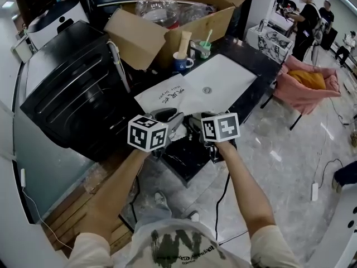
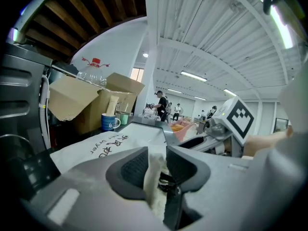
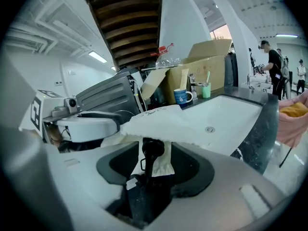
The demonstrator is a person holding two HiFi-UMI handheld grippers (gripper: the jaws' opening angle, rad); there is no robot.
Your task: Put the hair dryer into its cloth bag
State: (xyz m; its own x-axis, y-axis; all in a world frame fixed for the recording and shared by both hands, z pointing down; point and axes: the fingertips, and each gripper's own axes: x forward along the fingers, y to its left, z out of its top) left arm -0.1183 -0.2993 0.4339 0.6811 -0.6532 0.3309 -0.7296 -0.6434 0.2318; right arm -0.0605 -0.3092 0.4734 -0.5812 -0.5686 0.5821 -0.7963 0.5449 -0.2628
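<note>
The cloth bag's (image 1: pixel 167 94) near edge is seen loose between the left gripper's (image 2: pixel 155 167) slightly parted jaws. The hair dryer's (image 3: pixel 150 150) black end is framed by the right gripper's (image 3: pixel 153 165) wide-spread jaws — just under the bag.

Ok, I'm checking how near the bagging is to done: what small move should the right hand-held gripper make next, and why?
Probably close the right hand-held gripper on the black cord. The cord hangs out from under the cloth bag, between jaws that stand apart, so it seemingly needs tucking in.
</note>
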